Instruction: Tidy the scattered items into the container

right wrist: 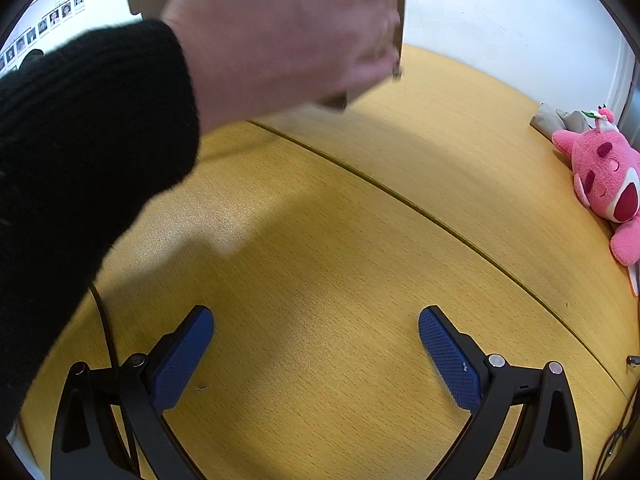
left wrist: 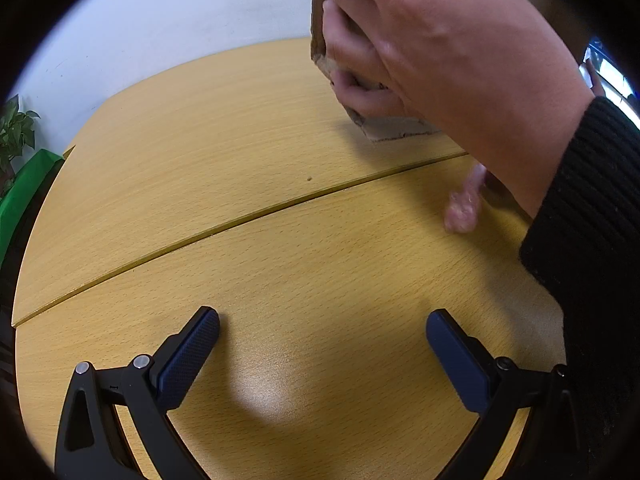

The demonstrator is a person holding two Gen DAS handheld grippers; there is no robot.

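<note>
A bare hand [left wrist: 440,48] in a black sleeve holds a brown cardboard box [left wrist: 396,128] tilted above the yellow wooden table [left wrist: 240,184]; it also shows in the right wrist view [right wrist: 280,28], blurred. A small pale pink item [left wrist: 464,204] lies on the table under the wrist. My left gripper [left wrist: 322,340] is open and empty above the table. My right gripper [right wrist: 316,340] is open and empty too. A pink plush toy [right wrist: 608,184] lies at the table's right edge.
A seam [left wrist: 240,220] runs across the table between its two halves. A green object and a plant [left wrist: 16,152] stand off the table's left end. A grey bundle [right wrist: 556,120] lies behind the plush. A white wall [left wrist: 160,28] backs the table.
</note>
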